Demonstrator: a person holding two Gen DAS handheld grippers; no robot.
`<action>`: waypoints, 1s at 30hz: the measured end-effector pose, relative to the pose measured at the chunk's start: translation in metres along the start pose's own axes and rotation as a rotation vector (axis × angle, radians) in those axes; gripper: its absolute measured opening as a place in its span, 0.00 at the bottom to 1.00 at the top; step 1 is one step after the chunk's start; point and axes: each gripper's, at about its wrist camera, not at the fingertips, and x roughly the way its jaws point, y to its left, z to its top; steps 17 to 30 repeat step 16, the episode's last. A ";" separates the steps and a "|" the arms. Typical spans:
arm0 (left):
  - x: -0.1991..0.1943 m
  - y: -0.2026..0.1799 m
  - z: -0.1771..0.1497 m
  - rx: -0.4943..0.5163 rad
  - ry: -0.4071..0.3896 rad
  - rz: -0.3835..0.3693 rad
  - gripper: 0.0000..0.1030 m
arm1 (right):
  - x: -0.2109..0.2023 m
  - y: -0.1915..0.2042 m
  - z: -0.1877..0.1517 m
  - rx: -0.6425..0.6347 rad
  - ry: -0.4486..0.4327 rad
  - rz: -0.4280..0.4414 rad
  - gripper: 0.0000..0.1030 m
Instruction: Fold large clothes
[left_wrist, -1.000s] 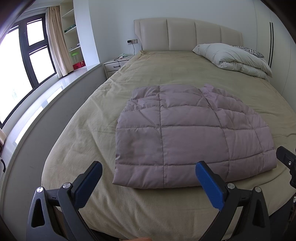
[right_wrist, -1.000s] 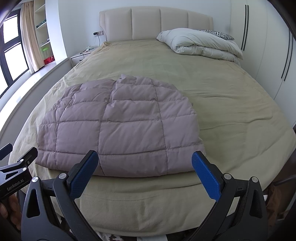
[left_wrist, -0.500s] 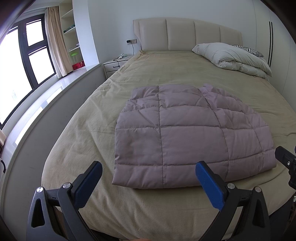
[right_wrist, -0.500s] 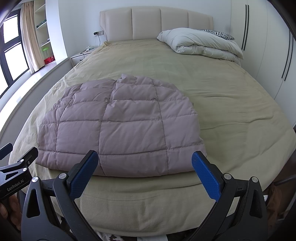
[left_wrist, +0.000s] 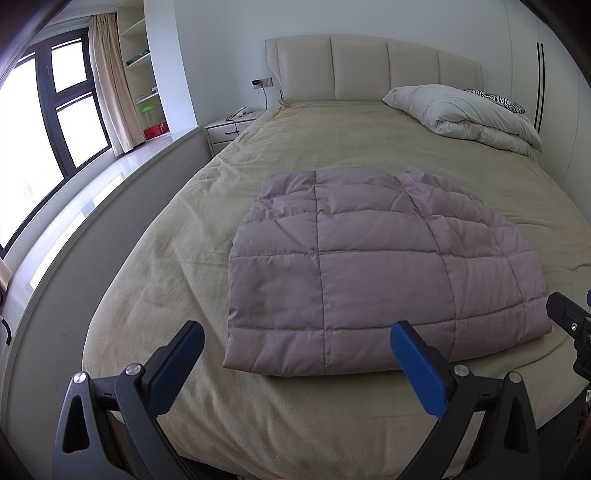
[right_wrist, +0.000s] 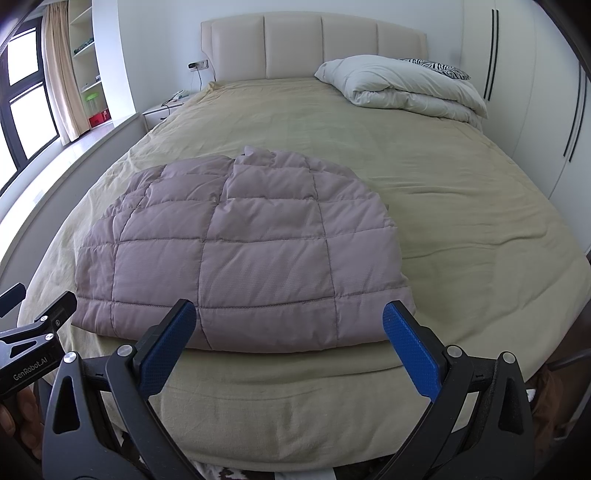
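Almost nothing had moved since the earlier frames: the quilted jacket (left_wrist: 373, 273) stayed in the same place on the bed (left_wrist: 332, 147), and both cameras had only drifted very slightly.

The jacket, of pale mauve colour, lay flat and folded near the foot of the bed, resting on the beige cover. Its long axis ran across the bed, from 9 o'clock to 3 o'clock in the left wrist view. The straight hem edge faced 6 o'clock, toward the grippers, and the collar bump (right_wrist: 258, 155) pointed to 12 o'clock, toward the headboard (right_wrist: 314, 48).

The left hand-held gripper (left_wrist: 295, 369) was wide open and held nothing; its blue pads (left_wrist: 173, 373) stood apart in front of the near edge of the jacket, not touching it. The right hand-held gripper (right_wrist: 288, 347) was also wide open and empty, just before the hem.

A folded white duvet (left_wrist: 465, 114) lay at about 1 o'clock by the headboard. A nightstand (left_wrist: 229, 129) stood at 11 o'clock beside the bed.
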 end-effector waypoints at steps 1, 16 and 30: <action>0.000 -0.001 0.000 0.000 0.001 -0.002 1.00 | 0.000 0.000 0.000 -0.001 -0.001 0.000 1.00; 0.001 -0.001 0.000 0.005 0.001 -0.004 1.00 | 0.002 0.003 -0.004 -0.005 0.008 0.004 1.00; 0.001 -0.001 0.000 0.005 0.001 -0.004 1.00 | 0.002 0.003 -0.004 -0.005 0.008 0.004 1.00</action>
